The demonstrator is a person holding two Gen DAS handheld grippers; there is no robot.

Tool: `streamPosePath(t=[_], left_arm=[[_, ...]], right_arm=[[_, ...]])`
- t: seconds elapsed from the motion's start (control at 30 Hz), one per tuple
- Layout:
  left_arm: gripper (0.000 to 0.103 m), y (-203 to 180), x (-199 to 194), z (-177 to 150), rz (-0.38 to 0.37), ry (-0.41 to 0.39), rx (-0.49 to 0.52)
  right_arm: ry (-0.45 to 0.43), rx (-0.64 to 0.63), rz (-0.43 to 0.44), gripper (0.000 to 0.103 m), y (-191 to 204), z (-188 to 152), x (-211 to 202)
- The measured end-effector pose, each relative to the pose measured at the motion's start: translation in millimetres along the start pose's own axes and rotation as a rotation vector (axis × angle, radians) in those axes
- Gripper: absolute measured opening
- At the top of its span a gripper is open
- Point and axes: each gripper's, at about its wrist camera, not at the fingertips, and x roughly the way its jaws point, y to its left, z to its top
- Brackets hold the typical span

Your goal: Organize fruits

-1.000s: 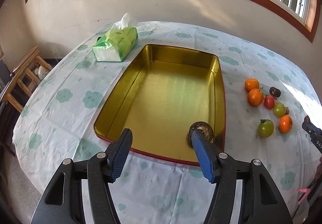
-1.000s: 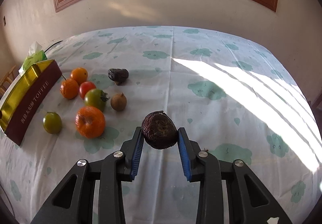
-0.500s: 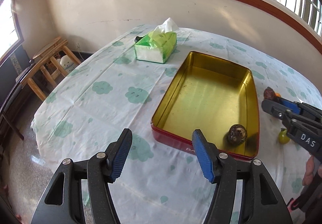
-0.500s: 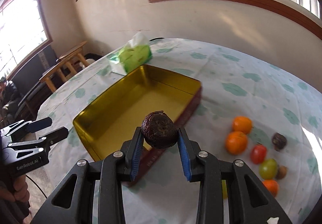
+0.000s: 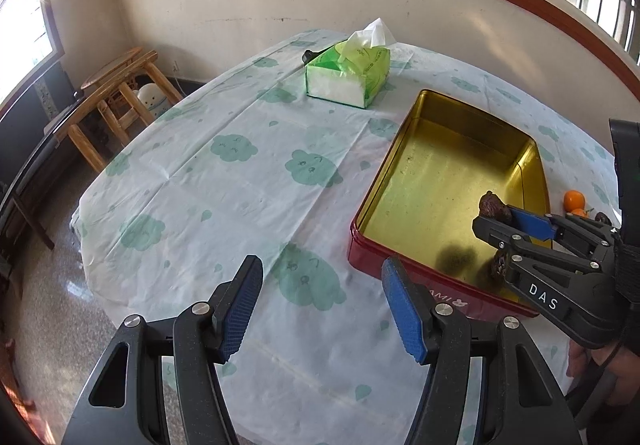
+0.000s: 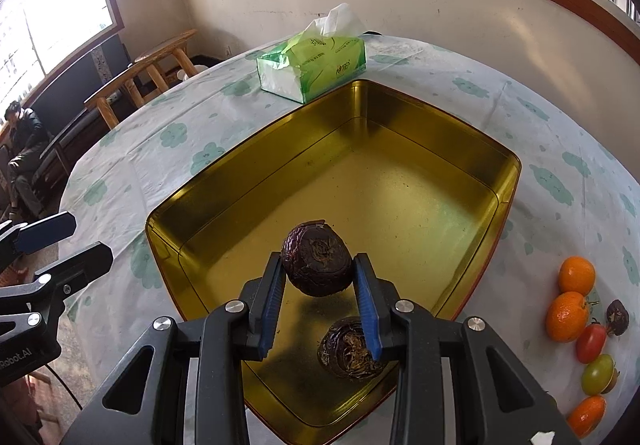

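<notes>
My right gripper [image 6: 317,287] is shut on a dark wrinkled fruit [image 6: 316,259] and holds it above the near end of the gold tin tray [image 6: 400,181]. A second dark fruit [image 6: 350,353] lies on the tray floor just below. In the left wrist view the right gripper [image 5: 496,217] reaches over the tray [image 5: 440,181] from the right with the held fruit [image 5: 493,205]. My left gripper [image 5: 322,299] stands open and empty over the tablecloth, left of the tray. Oranges [image 6: 567,315], a red tomato [image 6: 591,337] and green tomatoes [image 6: 598,373] lie to the tray's right.
A green tissue box [image 5: 347,75] sits behind the tray. A small dark fruit [image 6: 617,317] lies beside the oranges. Wooden stools [image 5: 116,97] stand off the table's left edge. A person [image 6: 24,149] sits at the far left of the room.
My right gripper has carried the dark fruit from beside the loose fruits to above the tray. The left gripper has drawn back left, off the tray, still open.
</notes>
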Motion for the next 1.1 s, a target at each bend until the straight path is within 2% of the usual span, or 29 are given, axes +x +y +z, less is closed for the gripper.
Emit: streamPosePath(t=[0.43,0.7,0.8,0.93,1.1], left_arm=[[0.063,-3,5,-3,-0.012,0.021,0.000],[0.063,-20,-7,-4,-0.046,-0.008,0.035],[0.063,-34,-14,-4,-0.072,-0.025,0.067],[0.063,-59,-20,-7,-0.119,-0.033,0.118],[0.063,-96,-22,-15,-0.178,-0.023,0.193]], right_arm=[[0.001,-0.002,-0.007,0.034,1,-5,3],[-0.096,0.057,0.019,0.037,-14,-20,-48],[-0.123,0.087,-0.016,0.038,-32,-41,-73],[-0.128,0.149,-0.122,0.040,-73,-76,-101],[-0.106,0.271,-0.249,0.046,-130,-117,-123]])
